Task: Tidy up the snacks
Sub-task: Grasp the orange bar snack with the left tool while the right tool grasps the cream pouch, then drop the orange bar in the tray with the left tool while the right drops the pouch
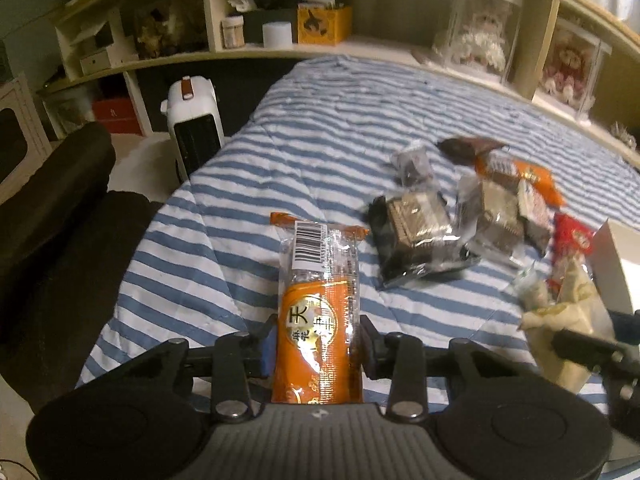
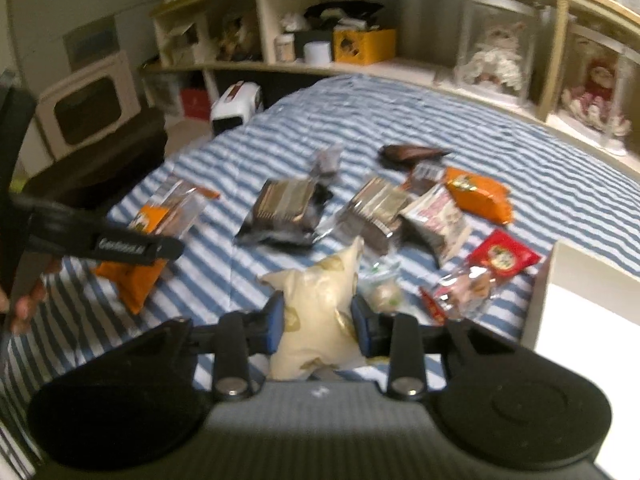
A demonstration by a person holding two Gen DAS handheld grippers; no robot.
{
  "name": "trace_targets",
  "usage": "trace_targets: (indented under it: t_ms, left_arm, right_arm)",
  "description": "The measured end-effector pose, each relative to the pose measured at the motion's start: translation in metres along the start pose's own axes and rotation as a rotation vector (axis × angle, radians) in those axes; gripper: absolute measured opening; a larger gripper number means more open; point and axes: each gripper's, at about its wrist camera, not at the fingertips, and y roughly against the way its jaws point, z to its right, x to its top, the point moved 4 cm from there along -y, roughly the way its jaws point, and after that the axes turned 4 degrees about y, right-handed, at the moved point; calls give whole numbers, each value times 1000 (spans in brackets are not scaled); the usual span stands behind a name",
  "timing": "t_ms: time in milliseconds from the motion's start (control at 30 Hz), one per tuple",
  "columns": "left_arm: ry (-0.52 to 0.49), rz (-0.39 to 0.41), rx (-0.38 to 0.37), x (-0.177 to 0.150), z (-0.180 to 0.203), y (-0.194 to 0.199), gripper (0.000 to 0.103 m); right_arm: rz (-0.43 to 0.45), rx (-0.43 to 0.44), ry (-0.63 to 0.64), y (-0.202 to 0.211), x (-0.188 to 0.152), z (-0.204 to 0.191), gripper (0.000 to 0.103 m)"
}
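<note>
My left hand-held gripper (image 1: 318, 340) pinching orange snack packet (image 1: 316, 312); right hand-held gripper (image 2: 318, 320) pinching cream pouch (image 2: 316, 312). Other snacks scattered on striped bed (image 1: 320, 128).

Open striped bed (image 1: 320, 128) from ten to one o'clock in the left wrist view, bare up to the shelf (image 1: 280, 54) edge; wide passage there. Blocked at one to three o'clock by the snack pile (image 1: 460, 216), packets touching and overlapping, no lane between them. White box (image 1: 616, 264) wall at three o'clock, just beside the pile, closing that side. White heater (image 1: 196, 120) and dark chair (image 1: 60, 208) off the bed edge at nine to ten o'clock. Left gripper (image 1: 318, 344) filled by the orange packet (image 1: 316, 304), right gripper (image 2: 318, 320) by the cream pouch (image 2: 316, 308). Bare strip between orange packet and pile at twelve o'clock.
</note>
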Motion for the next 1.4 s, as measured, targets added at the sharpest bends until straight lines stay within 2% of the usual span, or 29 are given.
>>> trace_targets:
  t_ms: [267, 467, 900, 1133, 1400]
  left_arm:
    - [7, 71, -31, 4, 4, 36, 41]
    - [-7, 93, -63, 14, 27, 54, 41]
    - [-71, 105, -191, 28, 134, 62, 41]
    - [-110, 71, -270, 26, 196, 56, 41]
    - [-123, 9, -360, 18, 254, 38, 41]
  right_arm:
    - [48, -27, -79, 22, 12, 25, 40]
    - [87, -58, -126, 42, 16, 46, 40]
    - [113, -186, -286, 79, -4, 134, 41]
    - [111, -244, -347, 90, -23, 180, 41]
    - [81, -289, -415, 88, -41, 215, 41]
